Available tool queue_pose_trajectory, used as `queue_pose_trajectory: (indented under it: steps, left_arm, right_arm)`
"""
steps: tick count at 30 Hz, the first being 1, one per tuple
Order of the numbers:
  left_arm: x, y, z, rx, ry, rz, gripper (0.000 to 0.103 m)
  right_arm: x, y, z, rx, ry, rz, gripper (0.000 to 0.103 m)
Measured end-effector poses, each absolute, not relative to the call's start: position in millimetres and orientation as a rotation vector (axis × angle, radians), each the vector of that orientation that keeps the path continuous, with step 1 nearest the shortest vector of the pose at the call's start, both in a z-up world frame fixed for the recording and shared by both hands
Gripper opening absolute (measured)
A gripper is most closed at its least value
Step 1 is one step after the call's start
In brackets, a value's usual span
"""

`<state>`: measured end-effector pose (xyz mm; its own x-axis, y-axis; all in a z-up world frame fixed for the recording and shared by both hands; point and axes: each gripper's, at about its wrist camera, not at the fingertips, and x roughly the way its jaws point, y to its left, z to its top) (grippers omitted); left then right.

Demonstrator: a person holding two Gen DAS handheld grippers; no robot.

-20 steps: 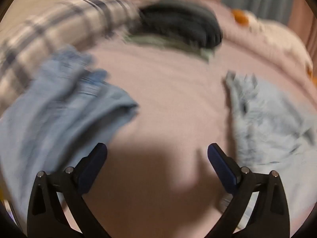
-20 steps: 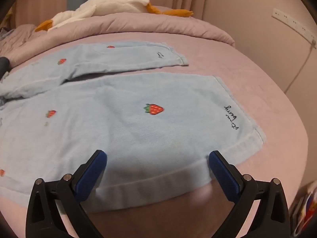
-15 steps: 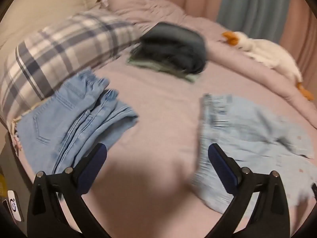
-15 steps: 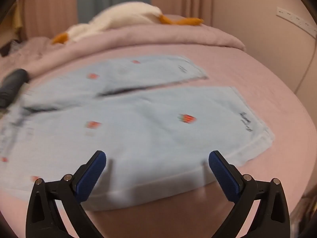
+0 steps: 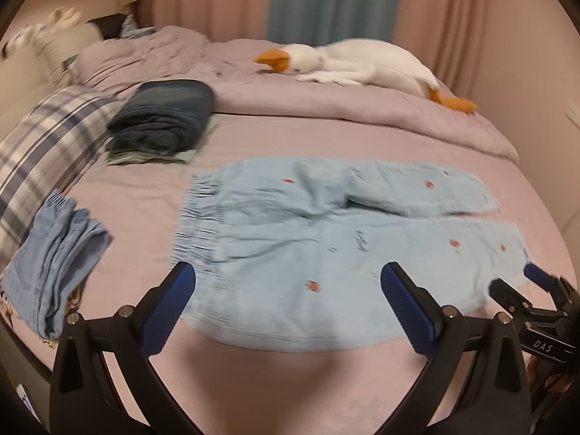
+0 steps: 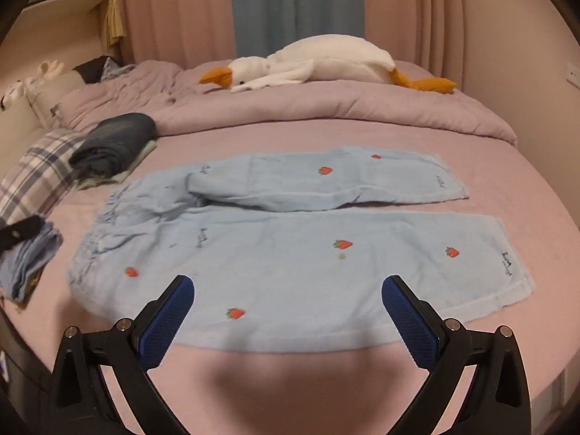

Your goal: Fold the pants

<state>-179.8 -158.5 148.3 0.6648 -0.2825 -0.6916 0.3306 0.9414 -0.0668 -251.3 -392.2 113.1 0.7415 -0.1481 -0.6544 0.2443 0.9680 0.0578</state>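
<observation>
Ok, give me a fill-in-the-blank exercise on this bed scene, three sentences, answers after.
1. The light blue pants spread on the bed are dotted with small red ____.
2. Both the left tool and the right tool have jaws that are ____, holding nothing.
3. On the duvet behind the pants lies a white plush ____ with an orange beak.

Missing words: strawberries; open; goose

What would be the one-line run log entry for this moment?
stage: before first fold | strawberry pants: spread flat on bed | left gripper: open, empty | right gripper: open, empty
</observation>
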Motion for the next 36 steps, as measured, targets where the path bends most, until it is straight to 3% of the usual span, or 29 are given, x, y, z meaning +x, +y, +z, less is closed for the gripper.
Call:
queue_pose_trajectory:
  steps: [36]
  left_arm:
    - [-194,-189,144,0.109,0.791,-0.398,0.102]
  right_arm:
    - [-255,-363,128,0.091,0.717,-0.181,0.103]
